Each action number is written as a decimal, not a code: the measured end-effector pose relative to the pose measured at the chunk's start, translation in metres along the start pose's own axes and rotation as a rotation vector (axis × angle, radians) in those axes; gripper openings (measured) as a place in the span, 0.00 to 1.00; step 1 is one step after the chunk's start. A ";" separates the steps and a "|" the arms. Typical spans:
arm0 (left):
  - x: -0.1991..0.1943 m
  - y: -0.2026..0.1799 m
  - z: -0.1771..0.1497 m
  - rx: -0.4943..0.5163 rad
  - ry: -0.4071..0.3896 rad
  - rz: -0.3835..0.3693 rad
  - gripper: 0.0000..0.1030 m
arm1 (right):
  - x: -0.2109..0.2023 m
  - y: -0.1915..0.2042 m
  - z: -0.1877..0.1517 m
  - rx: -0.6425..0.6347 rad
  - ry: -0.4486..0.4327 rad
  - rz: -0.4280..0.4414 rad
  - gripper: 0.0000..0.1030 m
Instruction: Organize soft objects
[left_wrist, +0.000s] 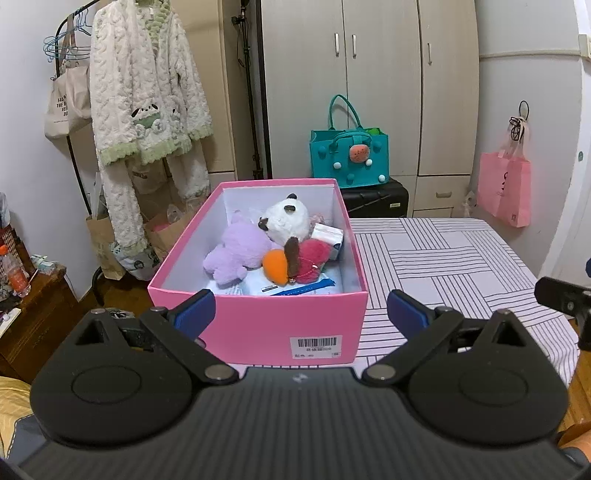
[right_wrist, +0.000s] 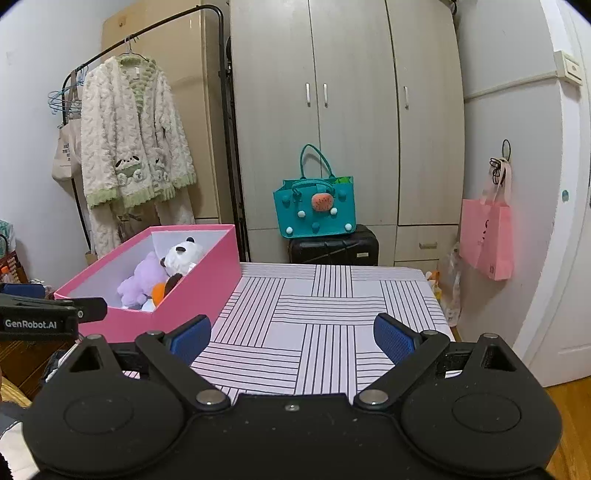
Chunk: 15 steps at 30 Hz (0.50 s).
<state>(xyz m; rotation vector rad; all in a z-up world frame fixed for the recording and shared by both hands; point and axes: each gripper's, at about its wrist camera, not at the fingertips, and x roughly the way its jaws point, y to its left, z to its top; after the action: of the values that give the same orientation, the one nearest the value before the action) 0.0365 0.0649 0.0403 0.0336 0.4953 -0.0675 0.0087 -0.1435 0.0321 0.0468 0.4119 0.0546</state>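
A pink box (left_wrist: 258, 325) stands on the striped table (left_wrist: 443, 258). It holds a purple plush (left_wrist: 236, 254), a white panda plush (left_wrist: 288, 219), an orange and red plush (left_wrist: 295, 262), a small white packet (left_wrist: 327, 234) and a tissue pack (left_wrist: 291, 286). My left gripper (left_wrist: 301, 312) is open and empty, just in front of the box's near wall. My right gripper (right_wrist: 293, 338) is open and empty over the bare tablecloth (right_wrist: 332, 314), to the right of the box (right_wrist: 192, 291). The plush toys (right_wrist: 162, 273) also show in the right wrist view.
A teal felt bag (left_wrist: 349, 157) sits on a black suitcase (left_wrist: 376, 201) behind the table. A pink bag (left_wrist: 504, 188) hangs on the right wall. A fluffy robe (left_wrist: 144, 110) hangs on a rack at the left. A wooden side table (left_wrist: 33, 306) stands at the left.
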 end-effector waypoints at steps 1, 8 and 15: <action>0.000 0.000 0.000 0.000 0.001 0.000 0.98 | 0.000 0.000 0.000 0.001 0.002 -0.003 0.94; 0.005 0.001 -0.004 0.017 0.025 0.008 0.98 | -0.001 0.000 -0.002 -0.004 0.004 -0.040 0.94; 0.006 0.002 -0.007 0.026 0.027 -0.006 0.98 | -0.001 -0.001 -0.003 -0.005 0.007 -0.060 0.94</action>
<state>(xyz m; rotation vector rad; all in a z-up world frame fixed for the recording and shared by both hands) 0.0387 0.0670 0.0312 0.0581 0.5220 -0.0791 0.0068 -0.1442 0.0297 0.0296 0.4199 -0.0030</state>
